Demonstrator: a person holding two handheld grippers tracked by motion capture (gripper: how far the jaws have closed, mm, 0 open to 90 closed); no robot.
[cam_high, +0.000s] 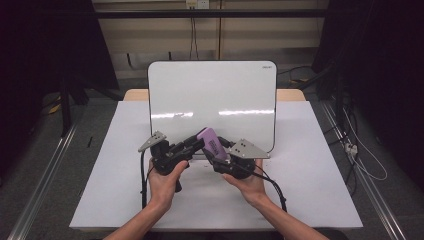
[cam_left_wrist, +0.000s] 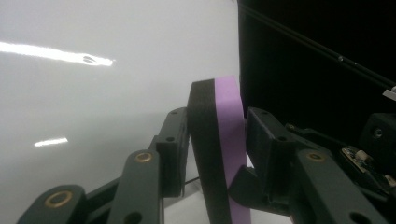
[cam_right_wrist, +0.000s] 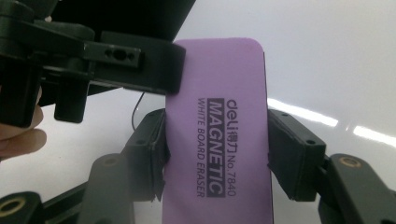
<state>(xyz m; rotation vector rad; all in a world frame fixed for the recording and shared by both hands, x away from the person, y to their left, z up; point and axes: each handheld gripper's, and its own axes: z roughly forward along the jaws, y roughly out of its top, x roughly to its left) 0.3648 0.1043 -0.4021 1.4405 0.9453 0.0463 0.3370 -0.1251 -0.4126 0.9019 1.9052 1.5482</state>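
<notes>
A purple whiteboard eraser (cam_high: 212, 142) with a black felt underside is held up over the front edge of the whiteboard (cam_high: 212, 90). My right gripper (cam_high: 223, 156) is shut on it; in the right gripper view the pads clamp the long edges of the eraser (cam_right_wrist: 217, 140), label facing the camera. My left gripper (cam_high: 199, 143) comes in from the left. In the left gripper view its jaws close on the eraser (cam_left_wrist: 219, 140), one pad on the black felt, the other on the purple face. One left fingertip (cam_right_wrist: 140, 65) lies across the eraser's upper corner in the right gripper view.
The whiteboard lies on a white-covered table (cam_high: 310, 190), its far part past the table's back edge. Cables (cam_high: 357, 150) trail on the floor at the right. Metal rails (cam_high: 45, 170) run along both sides of the table.
</notes>
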